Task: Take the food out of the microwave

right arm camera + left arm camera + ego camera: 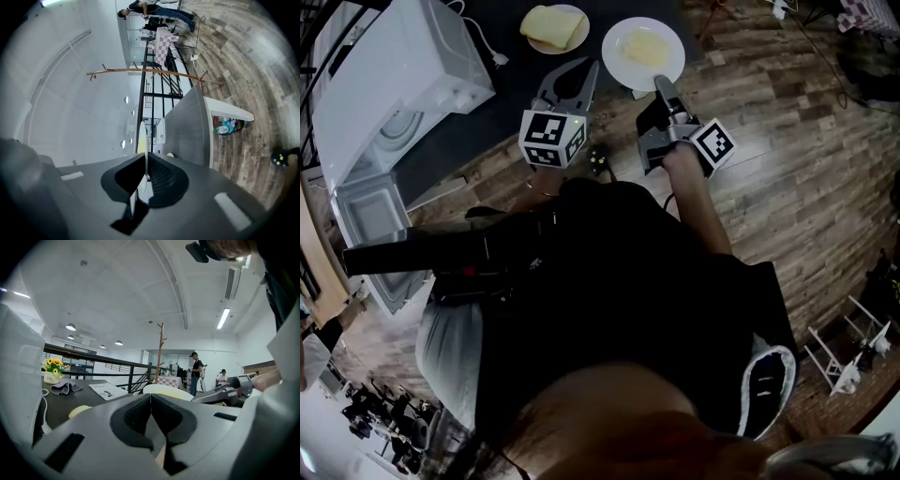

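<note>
A white plate (642,49) with pale yellow food on it is over the dark table (502,103), right of the white microwave (394,84). My right gripper (659,84) is shut on the plate's near rim. In the right gripper view the plate (142,136) shows edge-on, clamped between the pads of the right gripper (145,159). My left gripper (586,67) is shut and holds nothing, just left of the plate. In the left gripper view the left gripper (150,397) has its jaws together, and the plate (164,390) lies beyond them.
The microwave door (370,225) hangs open at the left. A second plate (553,28) with yellow food sits further back on the table. A flower pot (51,373), a cloth (65,387) and a paper (108,390) lie at the far end. Wooden floor (787,159) is to the right.
</note>
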Motion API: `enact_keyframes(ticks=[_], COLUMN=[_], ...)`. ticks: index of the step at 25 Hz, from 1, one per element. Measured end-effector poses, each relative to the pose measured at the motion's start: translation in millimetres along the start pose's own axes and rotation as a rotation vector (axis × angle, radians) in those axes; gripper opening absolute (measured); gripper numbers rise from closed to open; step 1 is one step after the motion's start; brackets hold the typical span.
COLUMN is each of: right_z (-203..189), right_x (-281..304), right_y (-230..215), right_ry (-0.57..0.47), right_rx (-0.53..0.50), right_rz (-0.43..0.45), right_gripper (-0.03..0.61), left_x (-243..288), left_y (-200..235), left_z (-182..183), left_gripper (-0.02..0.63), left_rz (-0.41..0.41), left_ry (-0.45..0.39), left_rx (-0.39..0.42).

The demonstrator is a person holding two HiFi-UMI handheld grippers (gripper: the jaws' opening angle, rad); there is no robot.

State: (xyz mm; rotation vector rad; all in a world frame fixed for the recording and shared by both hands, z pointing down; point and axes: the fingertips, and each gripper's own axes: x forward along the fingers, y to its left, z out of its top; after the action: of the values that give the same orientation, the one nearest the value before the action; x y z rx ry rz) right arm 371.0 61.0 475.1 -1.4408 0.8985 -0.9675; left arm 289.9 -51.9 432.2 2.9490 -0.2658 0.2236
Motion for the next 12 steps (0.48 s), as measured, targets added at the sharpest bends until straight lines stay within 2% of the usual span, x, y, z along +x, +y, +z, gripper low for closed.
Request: enact_keyframes(ticks=[5, 12], right_z=[4.3, 7.8], right_x=[26.3, 34.9], right_y=[-1.2, 3.2], right_ry=[0.009, 0.026], right_rx=[0.008, 0.0], right_rz=[0.002, 0.009], right_gripper=[0.008, 0.008], left_x=[15.9, 19.7], left_y=[19.6, 24.5], left_z=[3.5, 7.5], left_gripper=[0.008, 0.008], left_rz=[0.013, 0.028], left_ry=[-0.007, -0.01], left_rx=[0.007, 0.007])
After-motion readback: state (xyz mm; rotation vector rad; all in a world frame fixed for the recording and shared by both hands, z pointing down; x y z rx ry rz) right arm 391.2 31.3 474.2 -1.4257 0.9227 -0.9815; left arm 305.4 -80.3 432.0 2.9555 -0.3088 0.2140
